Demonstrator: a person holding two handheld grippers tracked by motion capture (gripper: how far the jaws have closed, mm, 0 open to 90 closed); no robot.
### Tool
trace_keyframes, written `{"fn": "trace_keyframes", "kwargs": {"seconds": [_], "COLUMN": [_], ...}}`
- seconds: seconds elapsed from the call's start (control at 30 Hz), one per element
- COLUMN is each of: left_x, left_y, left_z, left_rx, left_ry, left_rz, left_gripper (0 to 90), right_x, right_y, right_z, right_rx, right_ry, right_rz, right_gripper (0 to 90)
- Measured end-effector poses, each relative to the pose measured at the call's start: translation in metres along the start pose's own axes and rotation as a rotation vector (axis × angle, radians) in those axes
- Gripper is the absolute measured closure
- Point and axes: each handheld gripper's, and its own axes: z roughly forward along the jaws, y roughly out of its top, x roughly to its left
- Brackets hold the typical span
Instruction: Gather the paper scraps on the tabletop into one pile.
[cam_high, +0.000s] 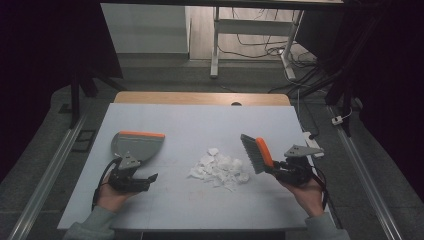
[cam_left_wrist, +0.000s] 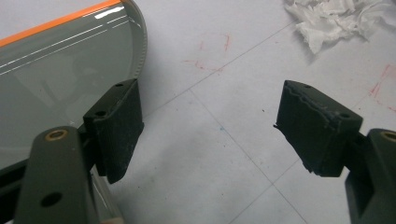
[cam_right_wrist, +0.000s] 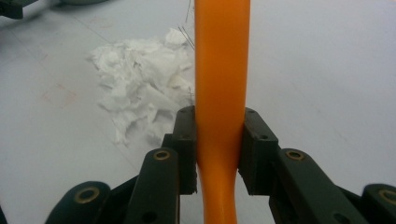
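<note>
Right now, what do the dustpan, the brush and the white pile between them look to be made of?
Dustpan: probably grey plastic, smooth and glossy, with light streaks across it and an orange edge strip. Brush: likely smooth moulded orange plastic with a soft sheen on the handle, and dark, probably synthetic, bristles. White pile: torn tissue or soft paper, matte, crumpled, with ragged edges.
</note>
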Motion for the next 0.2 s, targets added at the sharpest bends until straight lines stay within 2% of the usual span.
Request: {"fn": "trace_keyframes", "kwargs": {"seconds": [0.2], "left_x": [-0.0007], "left_y": [0.0001], "left_z": [-0.0019], "left_rx": [-0.010], "left_ry": [0.002], "left_rz": [0.006], "left_gripper": [23.7], "right_x": [-0.0042], "right_y": [-0.0109], "right_z": [-0.0057], "right_rx": [-0.035], "right_ry": [-0.037], "right_rz": [0.005], "right_gripper": [71.1]}}
